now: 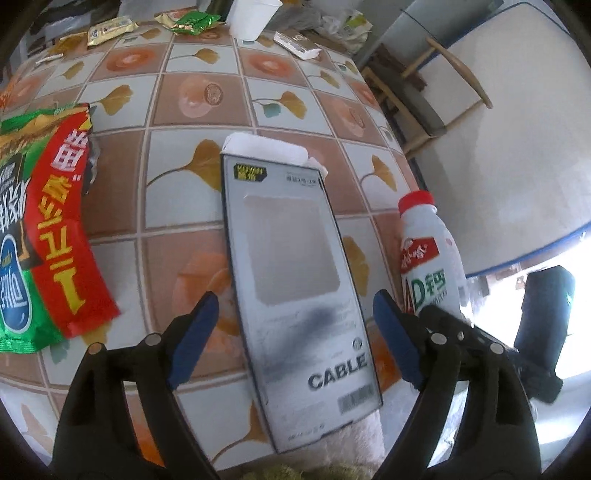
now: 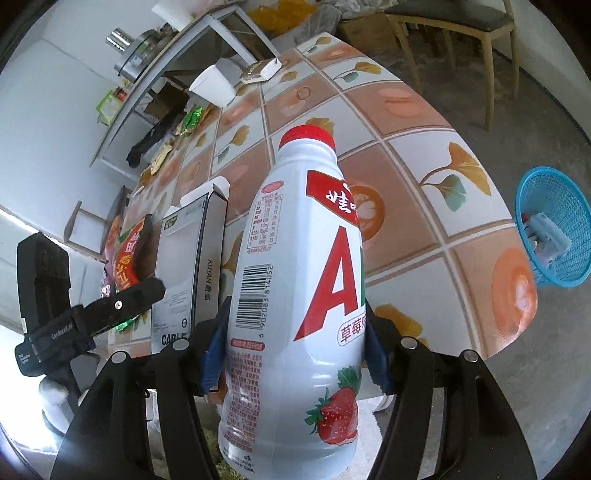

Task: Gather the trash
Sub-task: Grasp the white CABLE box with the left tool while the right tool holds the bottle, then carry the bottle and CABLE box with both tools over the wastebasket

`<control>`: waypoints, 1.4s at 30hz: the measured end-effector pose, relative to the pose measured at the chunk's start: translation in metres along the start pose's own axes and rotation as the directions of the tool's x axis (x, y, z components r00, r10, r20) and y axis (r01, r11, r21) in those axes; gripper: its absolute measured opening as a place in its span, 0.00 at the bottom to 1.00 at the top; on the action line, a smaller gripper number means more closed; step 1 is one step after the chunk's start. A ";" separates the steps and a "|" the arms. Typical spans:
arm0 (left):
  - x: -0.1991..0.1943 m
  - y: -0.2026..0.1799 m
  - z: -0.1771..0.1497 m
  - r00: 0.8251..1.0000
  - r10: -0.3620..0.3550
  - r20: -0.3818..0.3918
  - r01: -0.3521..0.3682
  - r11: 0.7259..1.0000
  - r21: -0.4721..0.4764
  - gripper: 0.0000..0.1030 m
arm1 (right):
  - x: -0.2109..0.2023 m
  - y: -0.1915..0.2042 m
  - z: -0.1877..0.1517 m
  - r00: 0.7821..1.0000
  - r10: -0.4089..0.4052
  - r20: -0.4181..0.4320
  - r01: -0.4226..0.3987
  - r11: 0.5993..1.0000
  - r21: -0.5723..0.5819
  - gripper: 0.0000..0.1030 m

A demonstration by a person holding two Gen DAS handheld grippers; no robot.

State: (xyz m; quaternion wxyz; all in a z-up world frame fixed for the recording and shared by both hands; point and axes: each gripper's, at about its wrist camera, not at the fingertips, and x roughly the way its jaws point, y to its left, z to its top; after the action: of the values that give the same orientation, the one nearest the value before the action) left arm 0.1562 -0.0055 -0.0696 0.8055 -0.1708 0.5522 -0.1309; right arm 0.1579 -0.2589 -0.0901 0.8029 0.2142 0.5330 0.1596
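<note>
A grey cable box [image 1: 291, 284] lies flat on the tiled table [image 1: 207, 99], its near end over the table edge. My left gripper [image 1: 291, 339] is open, one blue pad on each side of the box, with a gap to each. A white milk bottle with a red cap [image 2: 295, 295] stands at the table's near edge. My right gripper [image 2: 291, 354] is shut on its lower body. The bottle also shows in the left wrist view [image 1: 428, 251], and the box in the right wrist view [image 2: 184, 258].
A red and green snack bag [image 1: 44, 236] lies left of the box. A white paper cup [image 1: 251, 16], small wrappers [image 1: 110, 29] and a small carton [image 1: 297, 44] lie at the far edge. A blue basket [image 2: 554, 229] sits on the floor to the right. Wooden chairs [image 2: 454, 33] stand beyond.
</note>
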 end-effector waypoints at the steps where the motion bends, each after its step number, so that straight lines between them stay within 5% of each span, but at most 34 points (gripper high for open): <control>1: 0.002 -0.002 0.002 1.000 0.009 0.003 -0.009 1.000 0.000 0.80 | 0.001 0.001 0.000 1.000 -0.004 0.003 0.004 1.000 -0.003 0.59; 17: 0.033 -0.032 0.001 0.975 0.212 0.061 -0.219 0.965 0.147 0.81 | 0.002 0.003 0.002 1.000 -0.029 0.010 0.029 1.000 -0.005 0.60; 42: 0.024 -0.031 -0.009 0.975 0.196 0.101 -0.212 0.959 0.188 0.78 | 0.004 0.004 0.012 0.998 -0.061 0.003 0.061 0.997 0.042 0.67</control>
State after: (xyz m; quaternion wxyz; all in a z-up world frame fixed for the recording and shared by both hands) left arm 0.1560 -0.0439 -0.0799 0.8494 -0.0373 0.5179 -0.0941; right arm 0.1703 -0.2561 -0.0870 0.8038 0.2149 0.5408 0.1236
